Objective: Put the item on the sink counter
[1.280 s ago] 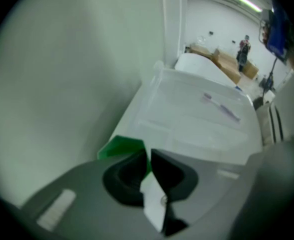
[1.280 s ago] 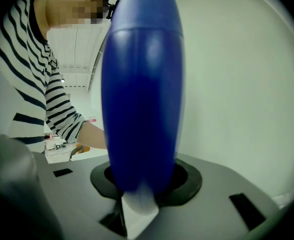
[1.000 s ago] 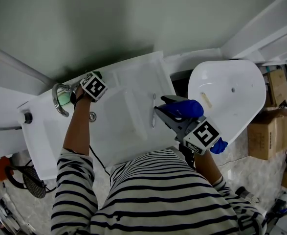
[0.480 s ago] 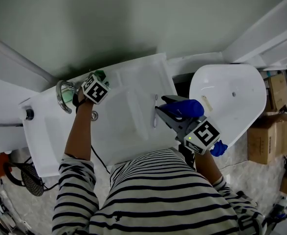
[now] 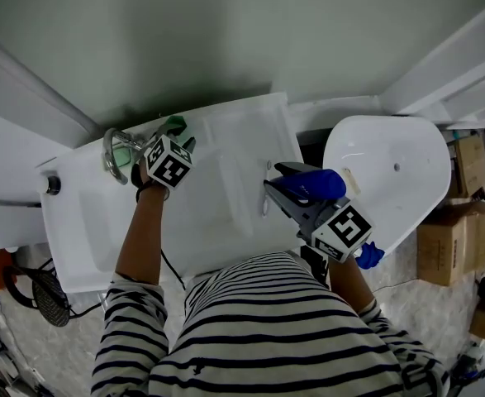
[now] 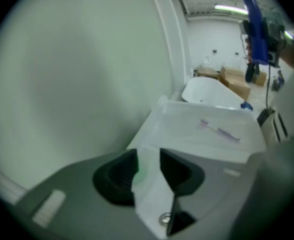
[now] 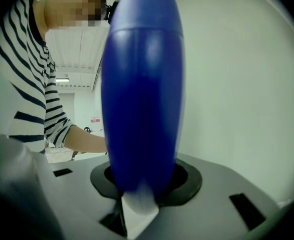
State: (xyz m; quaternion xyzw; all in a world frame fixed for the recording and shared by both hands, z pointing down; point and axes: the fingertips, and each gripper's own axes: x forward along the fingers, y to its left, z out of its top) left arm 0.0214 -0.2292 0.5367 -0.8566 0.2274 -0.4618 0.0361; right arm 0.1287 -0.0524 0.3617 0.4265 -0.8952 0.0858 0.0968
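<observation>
Left gripper (image 5: 183, 141) has released (jaws wide, empty) the green item (image 5: 174, 124) at its twelve o'clock; right gripper (image 5: 273, 180) still clamps the blue bottle (image 5: 310, 184).

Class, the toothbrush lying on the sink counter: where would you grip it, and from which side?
Take the toothbrush at mid-handle, coming down from above with the jaws straddling its narrow width. It lies flat on the counter, so a side approach would probably hit the surface.
</observation>
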